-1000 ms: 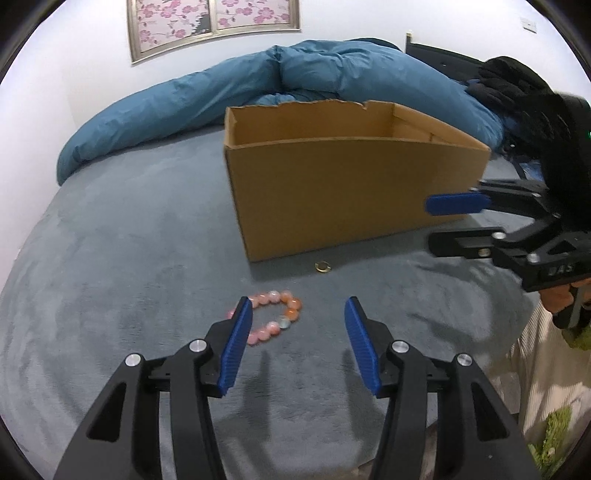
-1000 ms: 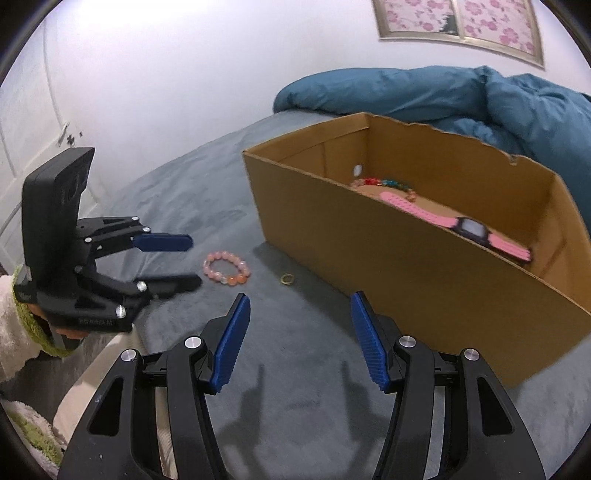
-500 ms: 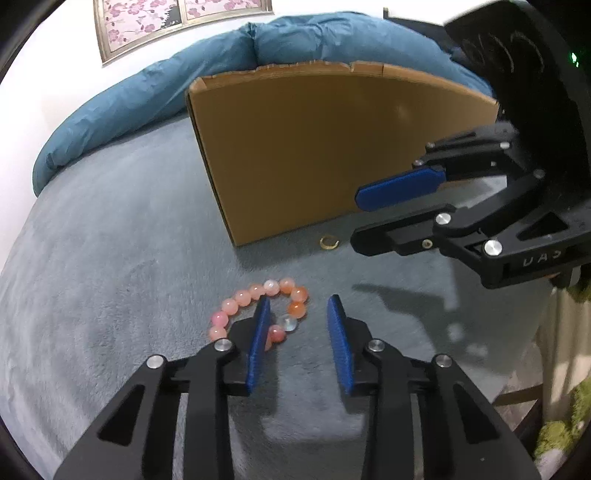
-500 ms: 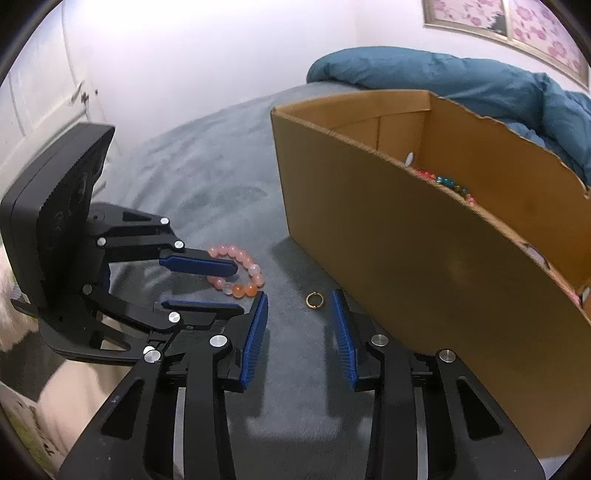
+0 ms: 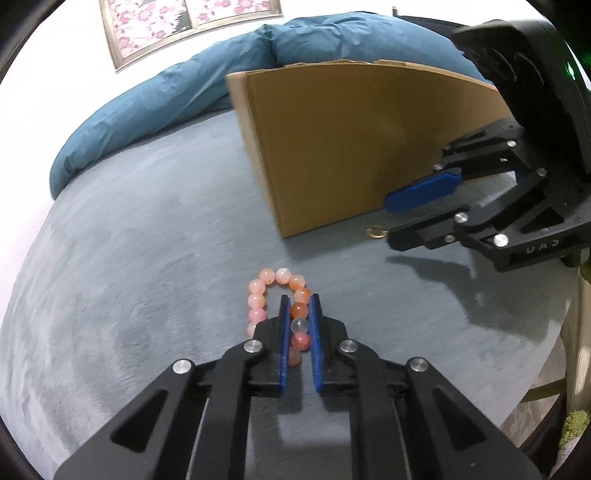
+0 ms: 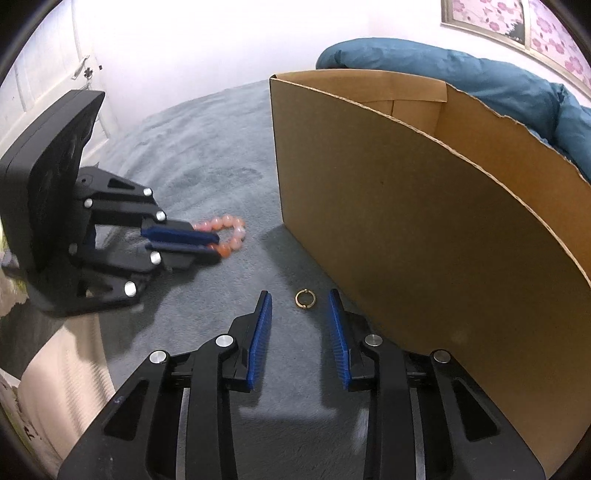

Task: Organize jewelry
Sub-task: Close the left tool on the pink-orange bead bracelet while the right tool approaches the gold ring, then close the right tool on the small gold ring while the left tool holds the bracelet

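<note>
1. Left hand-held gripper, lower centre of left wrist view: blue pads nearly together, clamped on one side of the pink/orange bead bracelet. Jaws have just been closing, beads between them.
2. Bracelet lies on the grey-blue bed cover; rest of the loop sticks out past the fingertips, squeezed into a narrow U shape.
3. Same grip in right wrist view, mid-left of frame: left hand-held gripper low on the cover, bracelet curving round its tip.
4. Right hand-held gripper, lower centre of right wrist view: pads apart, not touching anything. Its jaws have just been closing too.
5. Small gold ring lies flat on the cover between the right fingertips, clear of both pads, just beside the box wall.
6. In left wrist view the ring is mid-right, near the box's lower corner, w/ the right hand-held gripper right by it.
7. Cardboard box stands open-topped on the bed, right half of right wrist view; inside not visible.
8. Blue duvet bunched behind the box; floral framed picture at upper left.
</note>
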